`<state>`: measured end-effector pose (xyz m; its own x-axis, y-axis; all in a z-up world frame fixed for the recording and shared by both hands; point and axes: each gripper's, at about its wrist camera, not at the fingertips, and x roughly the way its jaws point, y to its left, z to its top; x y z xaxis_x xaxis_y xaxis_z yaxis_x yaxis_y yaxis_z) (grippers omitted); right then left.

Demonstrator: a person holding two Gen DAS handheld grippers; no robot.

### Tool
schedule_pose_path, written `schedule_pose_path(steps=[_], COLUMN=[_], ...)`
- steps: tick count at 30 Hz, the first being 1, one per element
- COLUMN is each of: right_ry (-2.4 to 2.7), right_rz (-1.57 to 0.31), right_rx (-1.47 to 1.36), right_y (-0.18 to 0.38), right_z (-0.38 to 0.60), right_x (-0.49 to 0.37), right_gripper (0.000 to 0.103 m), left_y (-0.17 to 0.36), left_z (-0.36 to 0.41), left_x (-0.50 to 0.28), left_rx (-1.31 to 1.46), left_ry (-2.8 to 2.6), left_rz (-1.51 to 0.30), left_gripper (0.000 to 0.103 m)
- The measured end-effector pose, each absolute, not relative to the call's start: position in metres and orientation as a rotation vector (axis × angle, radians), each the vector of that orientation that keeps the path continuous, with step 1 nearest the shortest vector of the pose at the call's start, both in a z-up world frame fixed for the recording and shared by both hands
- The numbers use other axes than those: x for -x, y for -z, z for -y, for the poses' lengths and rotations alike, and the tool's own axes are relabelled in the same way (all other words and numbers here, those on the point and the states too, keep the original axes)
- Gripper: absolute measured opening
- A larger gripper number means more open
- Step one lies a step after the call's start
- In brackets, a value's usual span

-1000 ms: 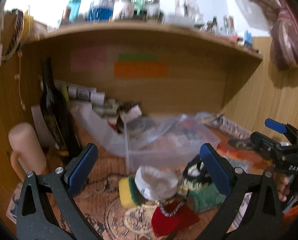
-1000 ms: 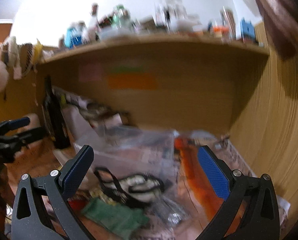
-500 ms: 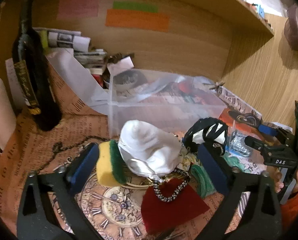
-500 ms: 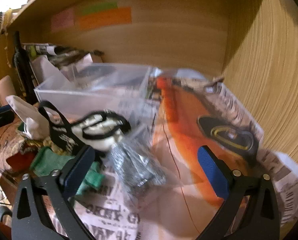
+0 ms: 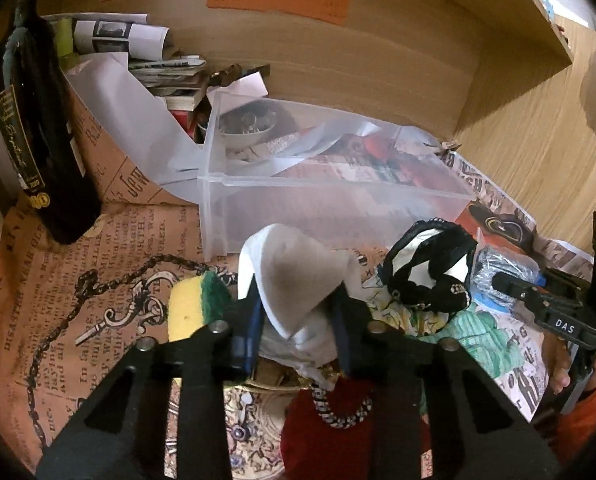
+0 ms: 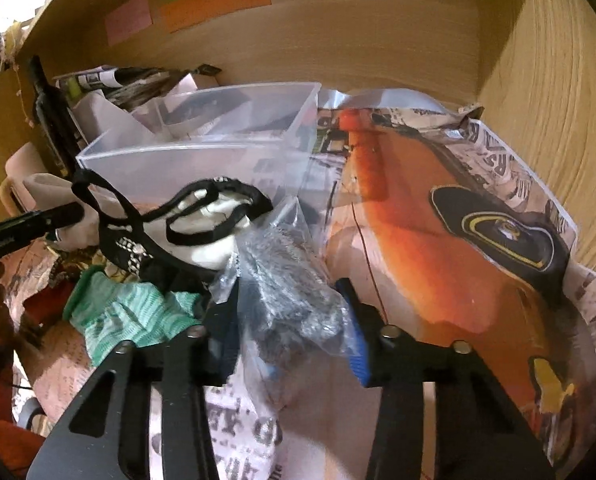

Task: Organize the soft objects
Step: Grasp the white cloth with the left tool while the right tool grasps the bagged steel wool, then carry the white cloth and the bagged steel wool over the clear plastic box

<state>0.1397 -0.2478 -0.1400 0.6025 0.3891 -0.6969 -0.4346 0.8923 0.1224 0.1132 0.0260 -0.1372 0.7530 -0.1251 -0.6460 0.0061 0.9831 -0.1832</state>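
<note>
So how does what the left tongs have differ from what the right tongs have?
The left tongs pinch a white cloth that is bare, opaque fabric; the right tongs pinch a clear plastic bag holding something dark and shiny. The cloth stands up in a peak, while the bag slumps crinkled. Both are soft and lie in front of the clear bin.

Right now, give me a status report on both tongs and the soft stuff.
Left tongs shut on white cloth mask. Right tongs shut on clear plastic bag of grey scourers. Clear plastic bin just behind, nothing blocking it.
</note>
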Motion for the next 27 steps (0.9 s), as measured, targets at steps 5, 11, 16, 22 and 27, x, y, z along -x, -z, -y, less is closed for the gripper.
schedule_pose_path(steps=[5, 11, 16, 22, 27], right_ry=[-0.474, -0.465, -0.472, -0.513, -0.550], right_rz=[-0.747, -0.662, -0.566, -0.463, -0.423], right_rx=[0.041, 0.018, 0.005, -0.024, -0.028], right_y=[0.127, 0.101, 0.074, 0.046, 0.034], right_z=[0.254, 0.261, 0.260, 0.251, 0.233], right_x=[-0.140, -0.134, -0.130, -0.135, -0.146], right_gripper=[0.028, 0.027, 0.027, 0.027, 0.027], left_y=[0.123, 0.096, 0.068, 0.040, 0.035], left_z=[-0.026, -0.025, -0.022, -0.024, -0.028], left_x=[-0.108, -0.102, -0.101, -0.103, -0.117], left_rx=[0.182, 0.177, 0.168, 0.151, 0.133], left_ry=[0.090, 0.105, 0.126, 0.118, 0.108], left_rz=[-0.679, -0.602, -0.523, -0.418, -0.427], left_gripper=[0.020, 0.019, 0.019, 0.019, 0.019])
